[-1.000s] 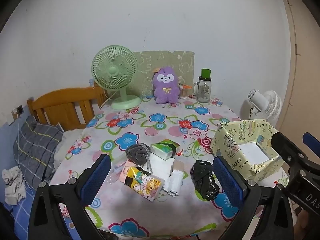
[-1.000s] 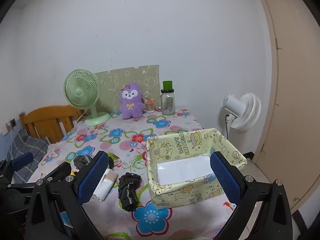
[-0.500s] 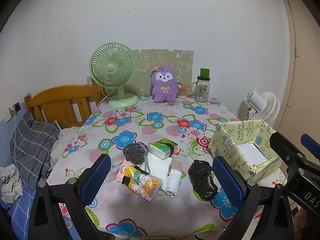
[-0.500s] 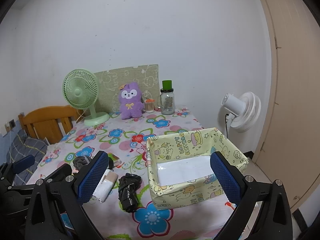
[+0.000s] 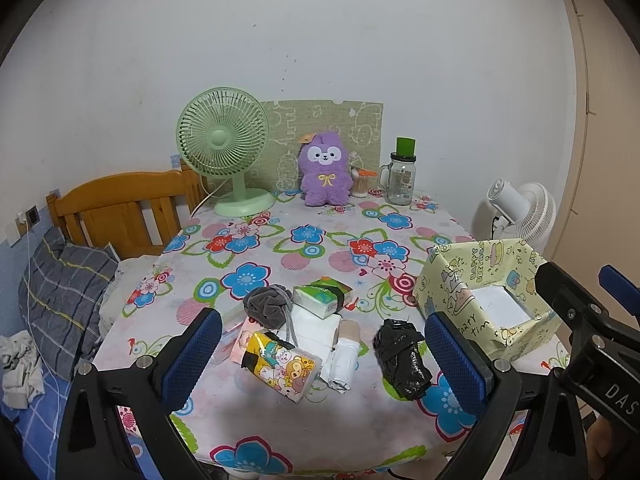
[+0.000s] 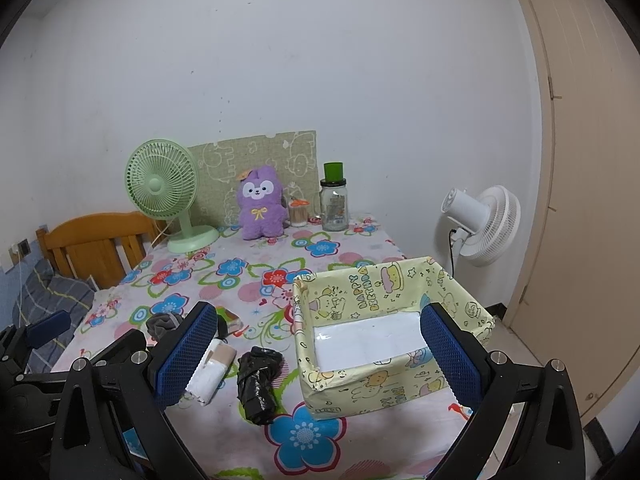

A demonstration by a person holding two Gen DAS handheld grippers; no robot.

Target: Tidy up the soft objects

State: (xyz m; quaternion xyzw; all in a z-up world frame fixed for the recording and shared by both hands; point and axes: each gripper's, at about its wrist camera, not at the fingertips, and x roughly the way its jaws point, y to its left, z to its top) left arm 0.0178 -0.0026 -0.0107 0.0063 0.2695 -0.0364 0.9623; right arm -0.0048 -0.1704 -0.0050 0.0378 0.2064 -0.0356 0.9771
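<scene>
A pile of soft items lies on the near part of the flowered table point(image 5: 320, 240): a cartoon-print tissue pack point(image 5: 282, 364), a green tissue pack point(image 5: 322, 296), a grey drawstring pouch point(image 5: 266, 306), a white roll point(image 5: 344, 362) and a black bag roll point(image 5: 402, 358). A yellow cartoon-print box point(image 6: 394, 322) stands at the right, holding only a white liner. My left gripper point(image 5: 326, 364) is open and empty above the pile's near side. My right gripper point(image 6: 316, 354) is open and empty in front of the box point(image 5: 486, 298). The black roll point(image 6: 258, 380) lies left of the box.
At the table's back stand a green desk fan point(image 5: 226, 152), a purple plush point(image 5: 324, 174), a jar with a green lid point(image 5: 402, 174) and a patterned board. A wooden bed frame point(image 5: 120, 204) with bedding is at the left. A white floor fan point(image 6: 482, 220) stands at the right.
Both grippers have drawn back and up slightly, so the table looks a little farther away. Both stay open and empty. Nothing on the table has moved.
</scene>
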